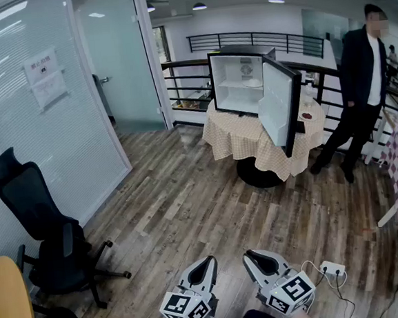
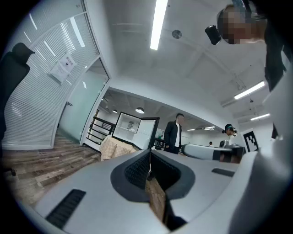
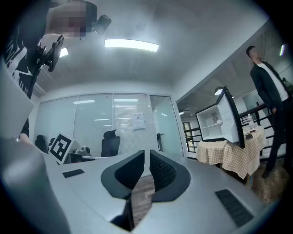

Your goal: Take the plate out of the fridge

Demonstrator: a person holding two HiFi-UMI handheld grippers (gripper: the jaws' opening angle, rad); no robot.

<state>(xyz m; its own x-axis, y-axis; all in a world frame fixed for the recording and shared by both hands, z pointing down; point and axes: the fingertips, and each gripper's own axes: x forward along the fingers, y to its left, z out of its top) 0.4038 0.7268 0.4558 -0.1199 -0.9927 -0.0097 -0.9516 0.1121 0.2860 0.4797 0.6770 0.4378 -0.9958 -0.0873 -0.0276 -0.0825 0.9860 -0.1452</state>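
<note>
Left gripper (image 1: 207, 263) and right gripper (image 1: 252, 257): jaws closed, holding nothing, well apart from the fridge (image 1: 230, 100). Fridge stands on the cloth-covered tabletop (image 1: 227, 128) with its door (image 1: 277, 103) open. Plate (image 1: 252, 83) lies flat on the fridge's inner shelf.

Plate (image 1: 252, 83) in fridge (image 1: 232, 100) on table (image 1: 230, 139) — person (image 1: 359, 85) right, chair (image 1: 46, 230) left.

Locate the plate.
Head view, upper centre: the plate sits on the shelf inside the open fridge, on the checked-cloth table left of the standing person.
</note>
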